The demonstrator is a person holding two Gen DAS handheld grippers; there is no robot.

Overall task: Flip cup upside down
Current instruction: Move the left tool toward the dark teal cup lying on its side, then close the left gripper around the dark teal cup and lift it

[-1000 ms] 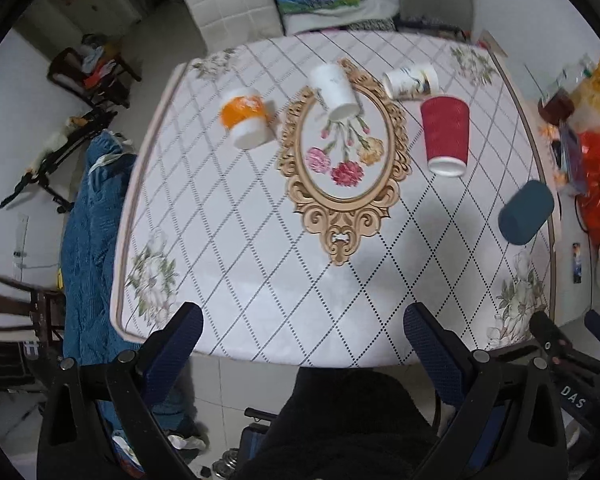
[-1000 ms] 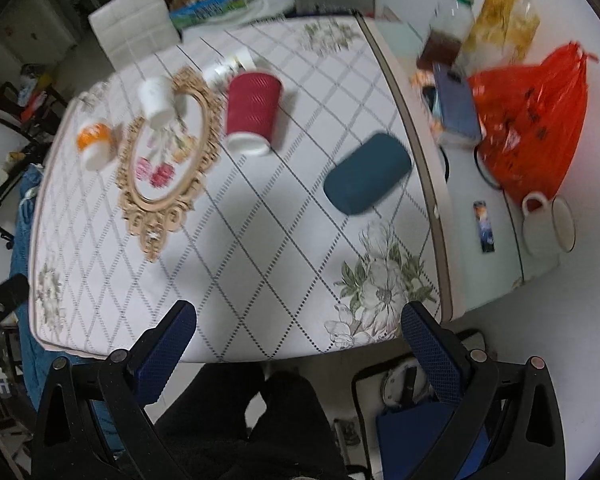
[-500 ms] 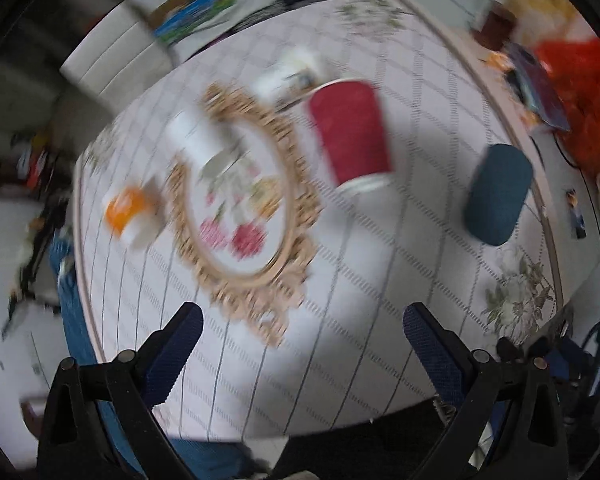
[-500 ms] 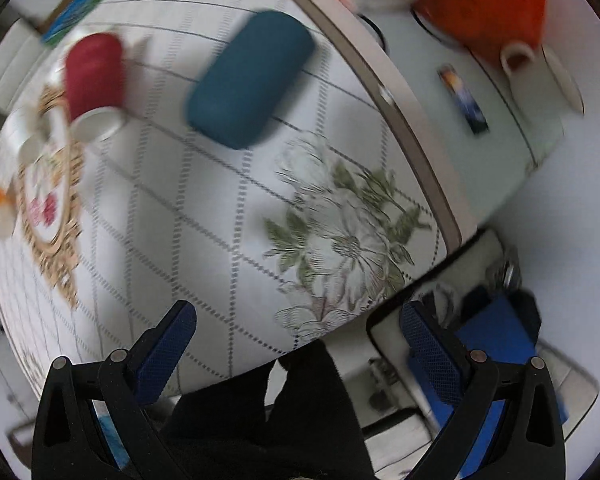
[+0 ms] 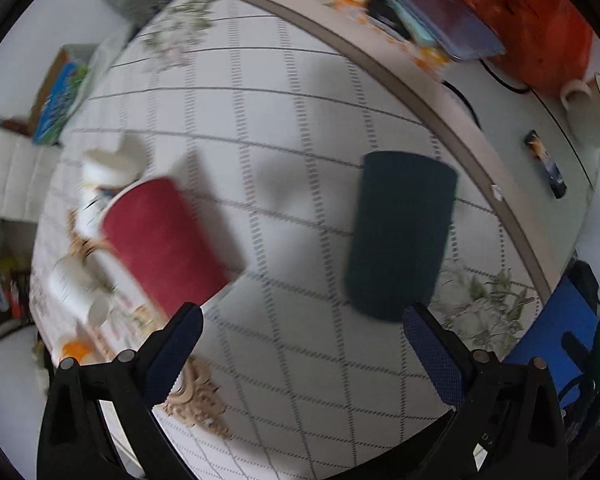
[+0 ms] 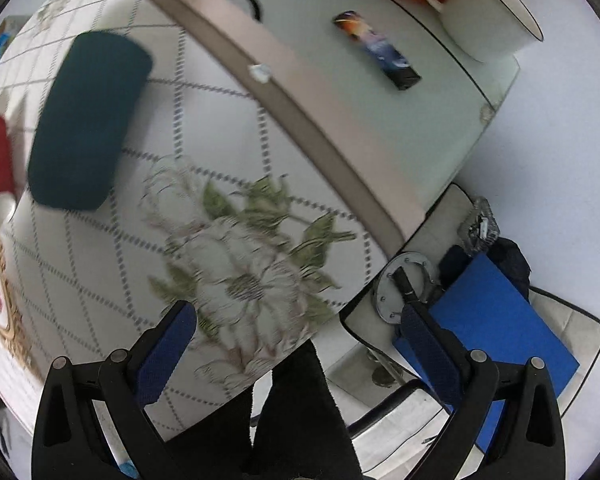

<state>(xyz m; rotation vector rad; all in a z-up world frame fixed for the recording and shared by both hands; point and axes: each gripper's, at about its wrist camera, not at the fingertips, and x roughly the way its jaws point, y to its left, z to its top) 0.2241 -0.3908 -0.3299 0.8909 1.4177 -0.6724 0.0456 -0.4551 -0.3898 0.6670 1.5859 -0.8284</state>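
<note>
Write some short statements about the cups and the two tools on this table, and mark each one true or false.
1. The left tool holds the red cup. False: its fingers are spread wide with only tablecloth between them.
2. The dark teal cup lies on its side on the tablecloth. True.
3. The right tool is open and empty. True.
4. The white mug stands on the patterned tablecloth. False: it stands on the bare surface past the cloth's edge, beside the orange bag.
5. The red cup stands with its opening up. False: its white rim faces down.
</note>
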